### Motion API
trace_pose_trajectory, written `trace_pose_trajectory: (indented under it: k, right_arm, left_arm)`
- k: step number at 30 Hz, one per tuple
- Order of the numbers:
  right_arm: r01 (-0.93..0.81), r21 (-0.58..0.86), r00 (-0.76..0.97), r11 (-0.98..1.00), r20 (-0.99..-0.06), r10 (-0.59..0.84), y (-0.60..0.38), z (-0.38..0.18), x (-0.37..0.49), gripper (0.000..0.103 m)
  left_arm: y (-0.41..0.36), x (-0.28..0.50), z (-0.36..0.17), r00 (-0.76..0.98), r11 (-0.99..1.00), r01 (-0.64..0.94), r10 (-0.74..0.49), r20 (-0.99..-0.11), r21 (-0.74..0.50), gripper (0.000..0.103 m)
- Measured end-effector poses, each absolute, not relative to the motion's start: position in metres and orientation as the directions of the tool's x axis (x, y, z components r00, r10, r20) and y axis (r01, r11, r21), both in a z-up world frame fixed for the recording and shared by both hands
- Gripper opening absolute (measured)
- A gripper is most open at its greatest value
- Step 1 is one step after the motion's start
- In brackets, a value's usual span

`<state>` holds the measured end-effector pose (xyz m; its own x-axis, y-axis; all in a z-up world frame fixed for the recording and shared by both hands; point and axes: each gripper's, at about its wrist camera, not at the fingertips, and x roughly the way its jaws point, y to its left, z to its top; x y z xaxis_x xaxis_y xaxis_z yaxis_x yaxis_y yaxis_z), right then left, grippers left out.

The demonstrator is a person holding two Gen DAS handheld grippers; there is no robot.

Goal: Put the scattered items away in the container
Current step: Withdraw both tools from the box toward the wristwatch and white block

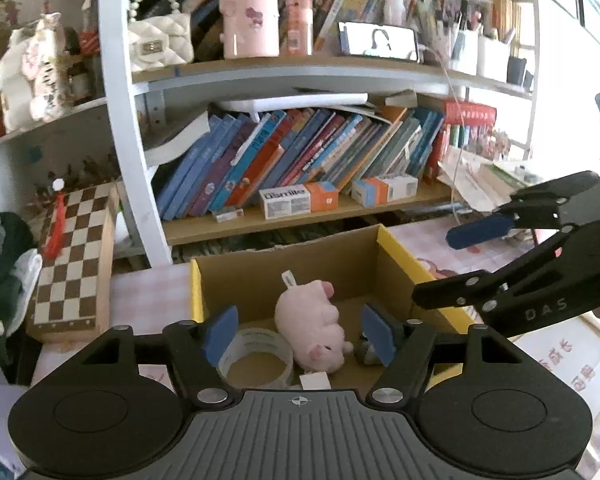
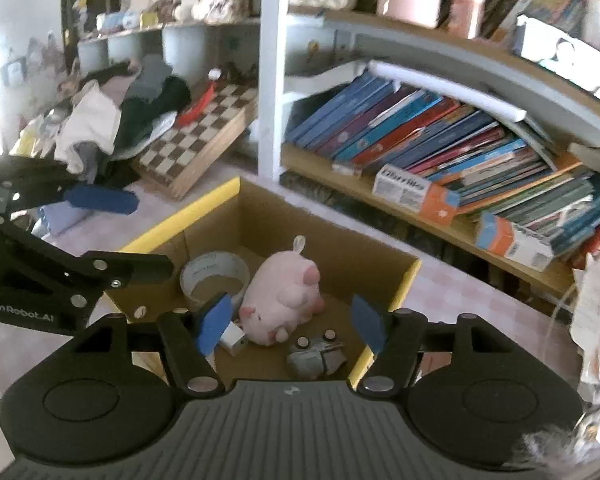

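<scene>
An open cardboard box (image 1: 400, 248) (image 2: 188, 216) with yellow rims stands on the pink checked table. Inside it a pink plush pig (image 1: 312, 320) (image 2: 284, 296) lies on its side, next to a roll of clear tape (image 1: 260, 338) (image 2: 212, 268). A small white box (image 1: 315, 381) (image 2: 234, 338) and a grey toy car (image 1: 366, 354) (image 2: 316, 354) also lie on the box floor. My left gripper (image 1: 300, 334) (image 2: 140, 232) hangs open above the box with nothing between its blue pads. My right gripper (image 2: 292, 324) (image 1: 440, 268) hovers beside it, open too and holding nothing.
A bookshelf (image 1: 300, 220) full of leaning books and small cartons stands right behind the box. A folded chessboard (image 1: 76, 256) (image 2: 196, 140) leans at the left, beside a pile of clothes (image 2: 112, 120). Papers (image 1: 472, 184) are stacked at the right.
</scene>
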<state>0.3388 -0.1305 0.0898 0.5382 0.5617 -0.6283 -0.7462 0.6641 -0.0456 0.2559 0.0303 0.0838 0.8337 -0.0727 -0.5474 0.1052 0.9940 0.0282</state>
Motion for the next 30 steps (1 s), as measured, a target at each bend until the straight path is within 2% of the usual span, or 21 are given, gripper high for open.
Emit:
trace_pose_trajectory:
  k: [4, 14, 18, 25, 30]
  right_arm:
    - [-0.72, -0.041, 0.574, 0.693, -0.598, 0.56, -0.143, 0.096, 0.319, 0.071]
    - [-0.612, -0.037, 0.69, 0.79, -0.513, 0.51, -0.17, 0.101, 0.266, 0.083]
    - [-0.545, -0.021, 0.734, 0.838, -0.495, 0.465, -0.182, 0.096, 0.246, 0.085]
    - [-0.421, 0.048, 0.771, 0.906, -0.506, 0.386, -0.199, 0.071, 0.212, 0.086]
    - [-0.364, 0.07, 0.766, 0.929, -0.545, 0.341, -0.2, 0.041, 0.183, 0.086]
  left_arm:
    - [0.028, 0.237, 0.086, 0.84, 0.994, 0.103, -0.071, -0.538, 0.029, 0.072]
    - [0.029, 0.182, 0.095, 0.881, 0.999, 0.028, -0.003, -0.474, 0.046, 0.088]
    - [0.032, 0.161, 0.091, 0.881, 0.999, -0.009, 0.027, -0.472, 0.041, 0.089]
    - [0.027, 0.127, 0.069, 0.875, 0.997, -0.068, 0.078, -0.477, 0.039, 0.089]
    - [0.017, 0.109, 0.041, 0.845, 0.994, -0.108, 0.103, -0.524, 0.021, 0.089]
